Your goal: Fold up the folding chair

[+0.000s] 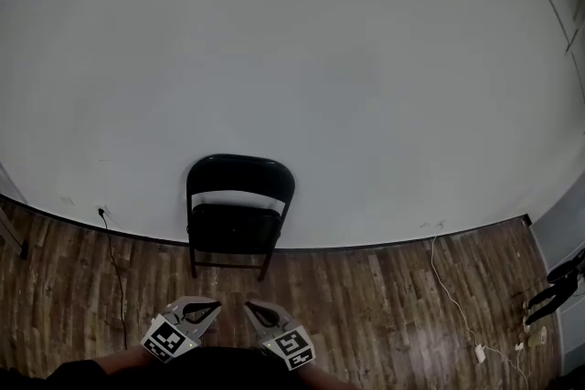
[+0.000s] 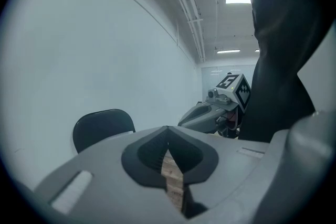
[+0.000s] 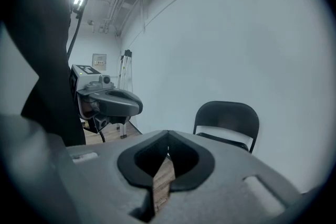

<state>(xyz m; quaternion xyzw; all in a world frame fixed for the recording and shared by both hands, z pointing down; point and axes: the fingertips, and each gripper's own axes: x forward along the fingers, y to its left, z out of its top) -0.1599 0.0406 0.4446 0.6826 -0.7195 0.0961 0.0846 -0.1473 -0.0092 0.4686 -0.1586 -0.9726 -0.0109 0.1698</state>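
Left gripper [image 1: 217, 307] and right gripper [image 1: 248, 305] both closed tight on nothing, side by side, well short of the folding chair [image 1: 239, 213], chair standing on wood floor [image 1: 366, 306], backed against white wall [image 1: 292, 59], seemingly unfolded in the dim view

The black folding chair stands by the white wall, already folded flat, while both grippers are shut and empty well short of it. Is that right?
Not quite: the folding chair is not folded. The head view shows its seat down and the chair standing open by the white wall. The rest holds: the left gripper and right gripper are shut, empty and well short of it.
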